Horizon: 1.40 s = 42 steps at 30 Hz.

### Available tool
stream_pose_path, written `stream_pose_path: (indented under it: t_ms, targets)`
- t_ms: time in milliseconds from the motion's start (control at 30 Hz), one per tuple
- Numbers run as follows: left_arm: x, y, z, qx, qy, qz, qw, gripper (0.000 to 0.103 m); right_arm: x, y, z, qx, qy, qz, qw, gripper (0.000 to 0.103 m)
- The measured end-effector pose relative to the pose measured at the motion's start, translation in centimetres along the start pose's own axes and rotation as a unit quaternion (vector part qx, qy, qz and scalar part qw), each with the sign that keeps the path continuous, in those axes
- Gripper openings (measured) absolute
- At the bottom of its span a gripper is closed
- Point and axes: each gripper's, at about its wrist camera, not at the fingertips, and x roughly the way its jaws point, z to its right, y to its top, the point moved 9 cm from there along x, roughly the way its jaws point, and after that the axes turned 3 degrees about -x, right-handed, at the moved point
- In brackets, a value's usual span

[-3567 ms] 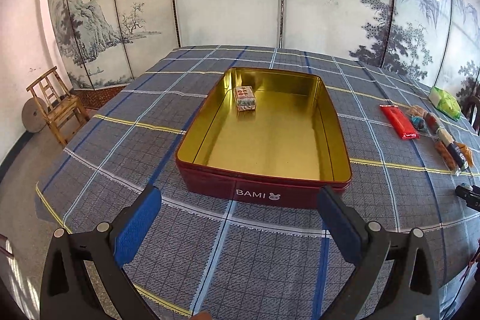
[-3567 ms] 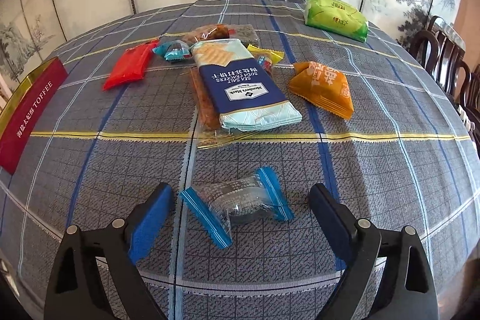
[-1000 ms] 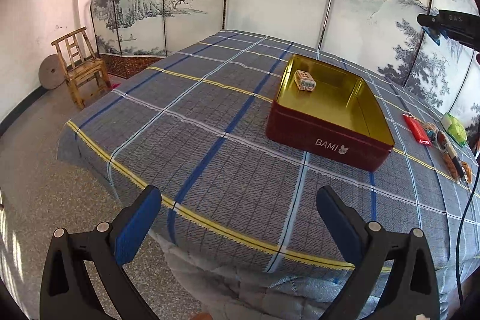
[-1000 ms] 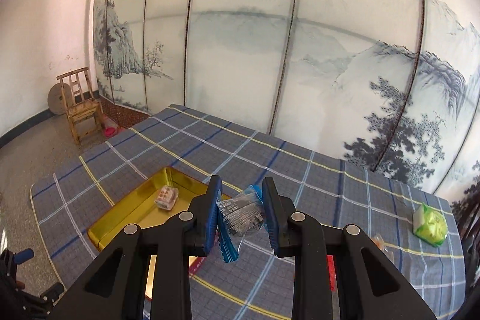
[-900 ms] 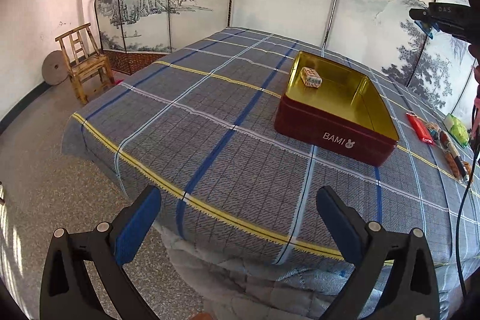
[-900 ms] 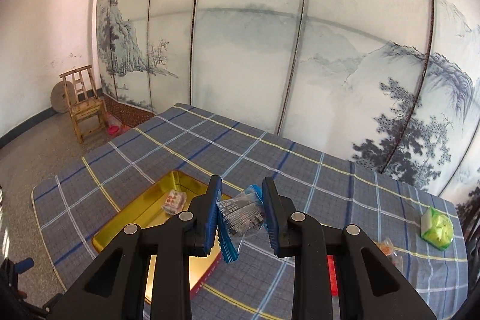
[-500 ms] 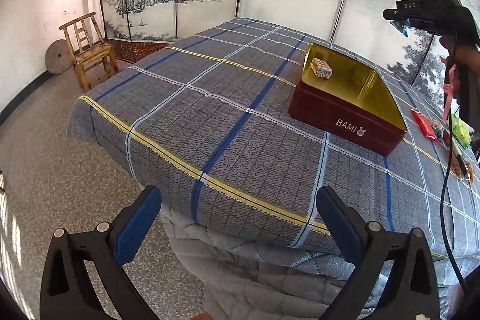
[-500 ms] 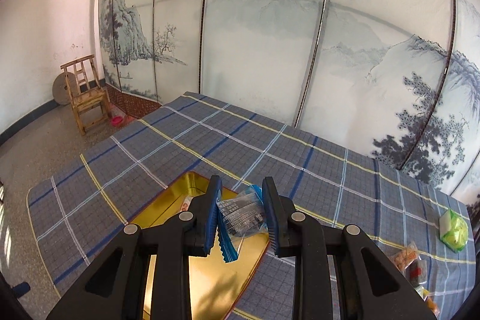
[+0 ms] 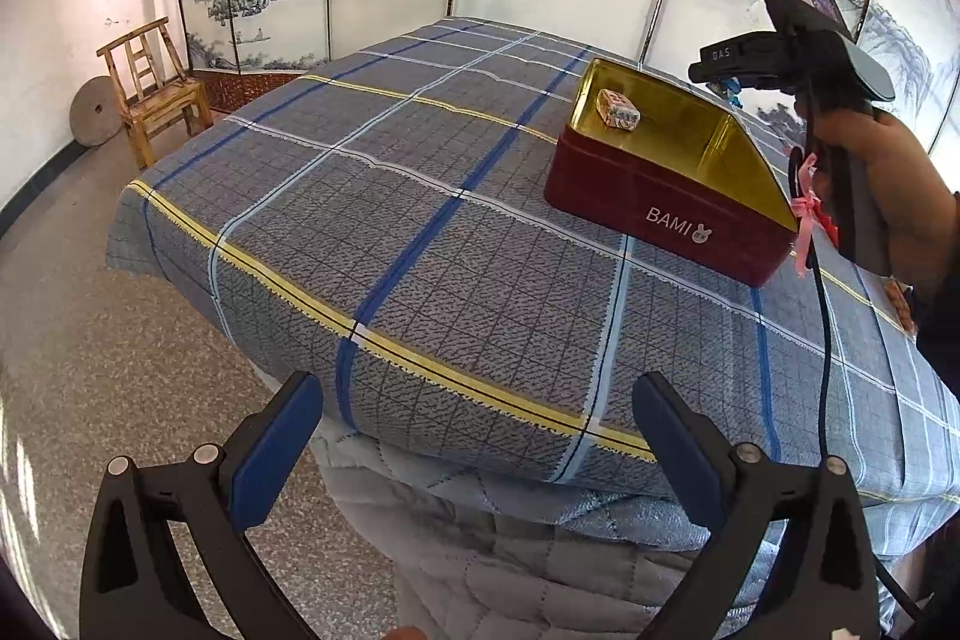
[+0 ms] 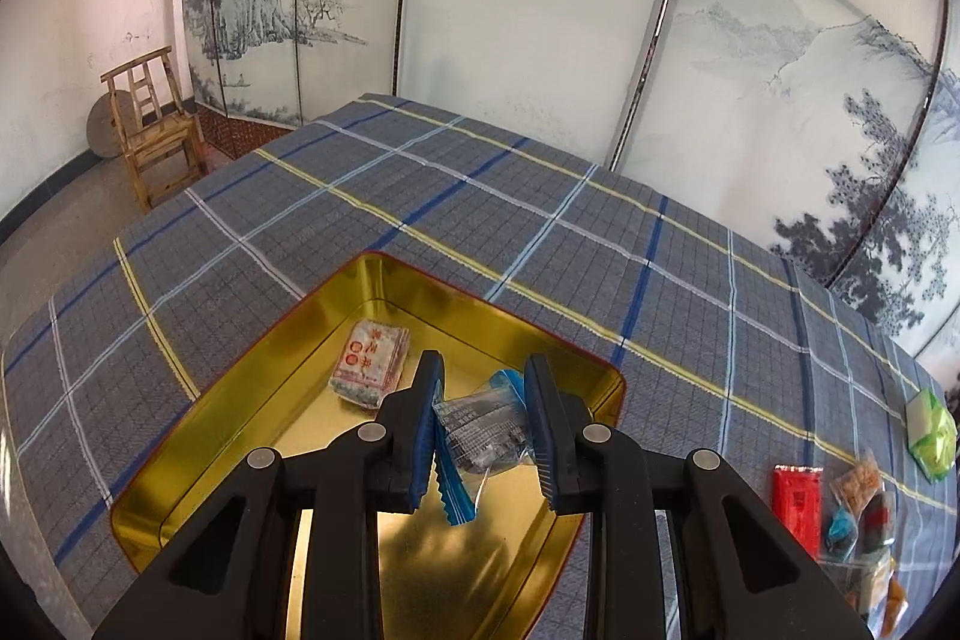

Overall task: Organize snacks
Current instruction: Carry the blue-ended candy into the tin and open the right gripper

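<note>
My right gripper (image 10: 483, 427) is shut on a clear snack packet with blue ends (image 10: 480, 430) and hangs over the gold inside of the red BAMI tin (image 10: 252, 400). A small white and red wrapped snack (image 10: 369, 363) lies in the tin's far corner. In the left wrist view the same tin (image 9: 654, 214) stands on the plaid cloth with that snack (image 9: 618, 108) inside, and the right gripper (image 9: 729, 85) hovers above its far right side, held by a hand (image 9: 888, 172). My left gripper (image 9: 474, 451) is open with nothing between its fingers, off the table's near corner.
Several loose snacks lie on the cloth right of the tin: a red packet (image 10: 797, 505), a green bag (image 10: 932, 433), small mixed packets (image 10: 861, 511). A wooden chair (image 9: 155, 87) and a stone disc (image 9: 93, 119) stand by the wall. A painted folding screen (image 10: 540, 10) backs the table.
The right gripper has come down and forward with the packet, from high above the table to just over the tin. The left gripper has barely moved.
</note>
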Motion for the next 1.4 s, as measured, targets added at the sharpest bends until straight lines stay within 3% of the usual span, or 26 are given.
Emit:
stream_pose_path:
  t_ms: [300,1000,1200,1300,1400]
  targets:
    - [0.8,-0.3,0.2,0.005,0.002,-0.012,0.9999,0.102,2.6,-1.8,-0.8,-0.003,0.003,-0.039,0.999,0.029]
    - [1.0,-0.7,1.1,0.013,0.005,-0.020,0.9997,0.102,3.7,-2.4,-1.0,0.000,0.008,-0.067,0.998,0.030]
    - [0.3,-0.5,1.6,0.022,0.012,-0.017,0.9995,0.102,3.7,-2.3,-1.1,0.008,0.029,-0.070,0.997,0.042]
    - [-0.1,-0.5,1.9,0.027,0.017,-0.017,0.9994,0.102,3.0,-2.3,-0.9,0.025,0.051,-0.063,0.996,0.063]
    - [-0.7,-0.3,2.5,0.034,0.020,-0.011,0.9992,0.102,0.3,-1.4,0.6,0.040,0.062,-0.021,0.997,0.063]
